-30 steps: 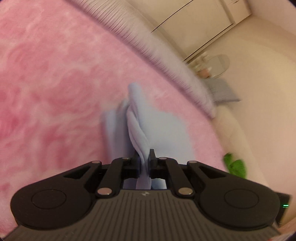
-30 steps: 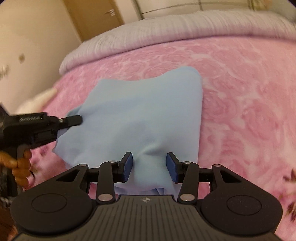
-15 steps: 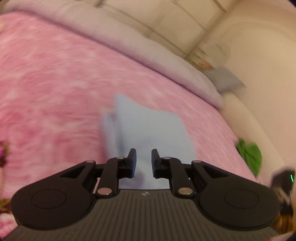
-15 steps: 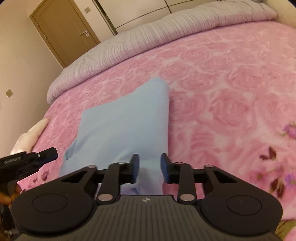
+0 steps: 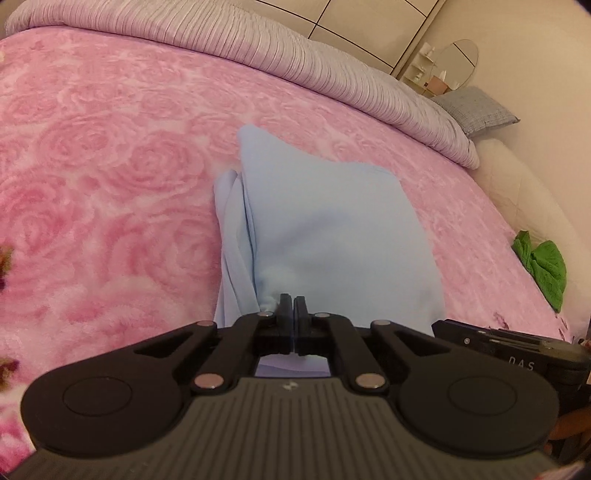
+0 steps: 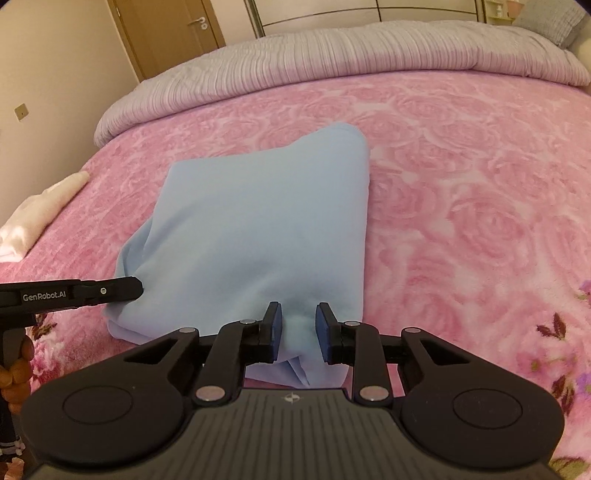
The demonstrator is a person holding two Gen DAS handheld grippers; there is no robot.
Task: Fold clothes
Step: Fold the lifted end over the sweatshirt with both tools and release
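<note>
Left wrist view: left gripper (image 5: 293,308) jaws pressed together, pinching the near edge of the light blue garment (image 5: 325,236), which lies folded on the pink rose-pattern blanket (image 5: 110,177); loose layered folds show along the garment's left side. Grey ribbed duvet (image 5: 295,62) runs across the far side of the bed, grey pillow (image 5: 476,110) at its right end, round mirror (image 5: 456,62) behind it, green cloth (image 5: 545,262) at the bed's right edge. Part of the other gripper (image 5: 517,349) shows low right. Right wrist view: right gripper (image 6: 297,330) jaws spread, one each side of a raised bunch at the garment's (image 6: 258,221) near edge, pads not closed on it. Left gripper (image 6: 122,288) comes in from the left, tip at the garment's near-left corner. Cream cloth (image 6: 40,206) lies at the blanket's (image 6: 461,203) left edge; wooden door (image 6: 173,33) top left.
</note>
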